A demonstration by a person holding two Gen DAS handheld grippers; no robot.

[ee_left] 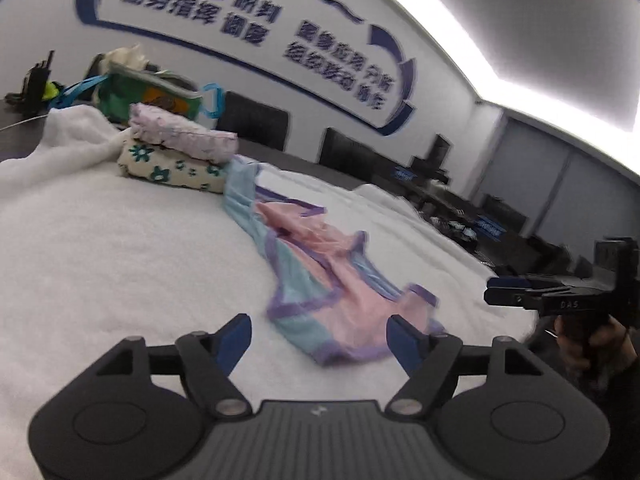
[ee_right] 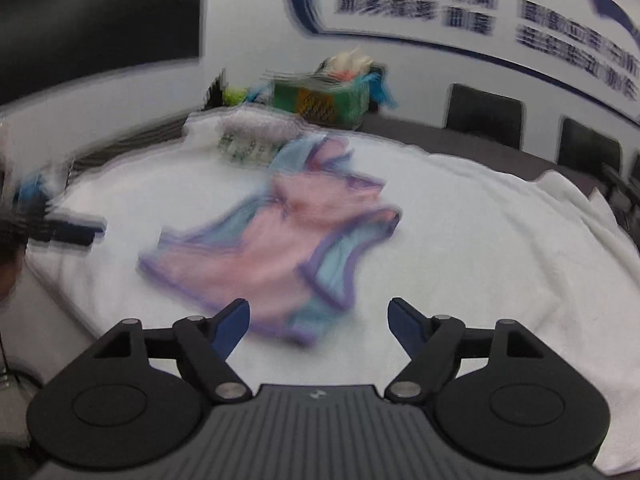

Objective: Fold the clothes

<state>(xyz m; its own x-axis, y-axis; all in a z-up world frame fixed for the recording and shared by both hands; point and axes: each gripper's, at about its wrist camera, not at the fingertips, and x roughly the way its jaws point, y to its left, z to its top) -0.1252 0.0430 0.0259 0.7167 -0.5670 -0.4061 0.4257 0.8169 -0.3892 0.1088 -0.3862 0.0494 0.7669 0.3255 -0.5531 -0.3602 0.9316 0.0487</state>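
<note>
Left gripper point(ee_left: 319, 338) jaws stand apart with nothing between the pads; near edge of the pink-and-blue garment point(ee_left: 320, 276) lies just beyond its fingertips, crumpled on the white blanket point(ee_left: 120, 264). Two folded items point(ee_left: 176, 152) sit stacked at far left, green bag point(ee_left: 148, 96) behind them. Right gripper point(ee_right: 319, 322) likewise spread and empty, garment just ahead; view blurred.
</note>
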